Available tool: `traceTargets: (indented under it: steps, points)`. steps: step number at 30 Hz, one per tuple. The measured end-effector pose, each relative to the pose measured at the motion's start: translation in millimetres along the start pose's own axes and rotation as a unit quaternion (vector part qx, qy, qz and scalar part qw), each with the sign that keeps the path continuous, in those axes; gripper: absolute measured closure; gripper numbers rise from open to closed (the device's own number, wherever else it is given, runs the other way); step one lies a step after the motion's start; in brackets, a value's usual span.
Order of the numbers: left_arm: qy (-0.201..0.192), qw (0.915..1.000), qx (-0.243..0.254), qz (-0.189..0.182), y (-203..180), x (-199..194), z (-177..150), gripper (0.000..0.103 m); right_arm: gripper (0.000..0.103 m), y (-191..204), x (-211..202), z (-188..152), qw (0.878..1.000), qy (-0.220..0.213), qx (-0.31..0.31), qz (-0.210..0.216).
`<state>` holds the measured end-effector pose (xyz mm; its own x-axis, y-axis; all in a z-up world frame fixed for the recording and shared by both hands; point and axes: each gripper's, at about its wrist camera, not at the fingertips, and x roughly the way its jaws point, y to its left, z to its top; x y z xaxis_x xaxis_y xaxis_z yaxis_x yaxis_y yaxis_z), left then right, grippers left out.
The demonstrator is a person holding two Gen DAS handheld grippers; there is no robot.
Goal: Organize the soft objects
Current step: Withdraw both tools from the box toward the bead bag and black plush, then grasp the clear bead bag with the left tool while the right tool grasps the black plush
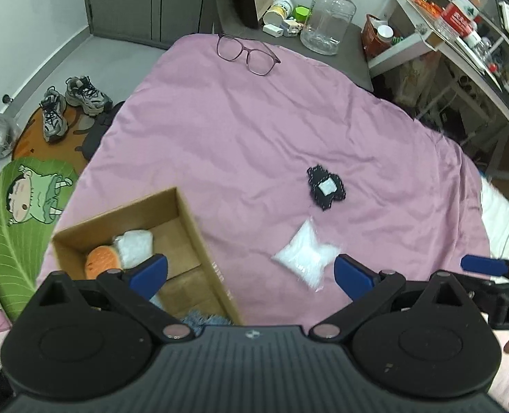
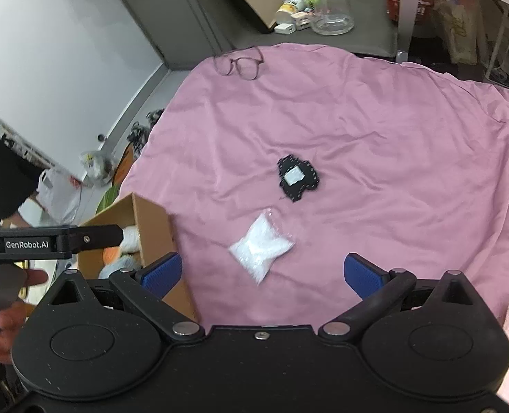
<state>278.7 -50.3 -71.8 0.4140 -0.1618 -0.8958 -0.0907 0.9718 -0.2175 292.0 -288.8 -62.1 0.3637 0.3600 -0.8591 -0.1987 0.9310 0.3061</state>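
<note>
The white plastic pouch [image 2: 262,245] lies on the pink bed cover, just ahead between the right gripper [image 2: 264,272]'s wide, empty fingers, nearer them than the left gripper [image 1: 251,273], also wide, by the cardboard box [image 1: 199,237].

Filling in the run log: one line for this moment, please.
left gripper: open, empty | right gripper: open, empty | white bag, black pouch: on sheet | box: holds soft items
</note>
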Motion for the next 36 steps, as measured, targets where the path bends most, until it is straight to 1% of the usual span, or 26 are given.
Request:
traceTargets:
  steps: [9,13,15,19,22,25,28,31,36]
  points:
    - [0.023,0.999,-0.021,-0.032,-16.3,42.1,4.9,0.003,0.003,-24.1,26.3,14.2,1.0,0.004,0.02,-0.004]
    - [0.02,0.9991,-0.016,-0.035,-26.6,54.8,2.8,0.003,0.003,-29.9,32.9,19.6,1.0,0.007,0.011,-0.003]
    - [0.03,0.9985,-0.021,-0.04,-30.1,64.5,2.1,0.004,0.004,-34.7,38.3,21.6,1.0,0.013,0.013,0.0]
    - [0.043,0.9978,-0.035,-0.037,-37.9,87.6,0.7,0.011,0.007,-43.3,52.5,27.0,1.0,0.022,0.009,-0.01]
    - [0.053,0.9964,-0.05,-0.043,-40.6,103.3,-1.9,0.017,0.01,-52.4,64.1,31.1,0.999,0.029,0.011,-0.016]
    - [0.058,0.9971,-0.037,-0.032,-46.7,118.1,-4.2,0.023,0.013,-61.9,77.4,36.8,0.999,0.04,0.021,-0.021]
    - [0.075,0.9956,-0.044,-0.034,-47.6,134.9,-4.8,0.03,0.016,-67.9,89.6,43.9,0.998,0.049,0.03,-0.018]
    - [0.093,0.9941,-0.046,-0.03,-49.4,152.0,-3.6,0.031,0.018,-70.7,99.5,50.5,0.998,0.056,0.032,-0.015]
    - [0.122,0.9917,-0.033,-0.022,-52.7,178.6,-0.6,0.031,0.019,-74.2,116.0,59.3,0.997,0.064,0.036,-0.009]
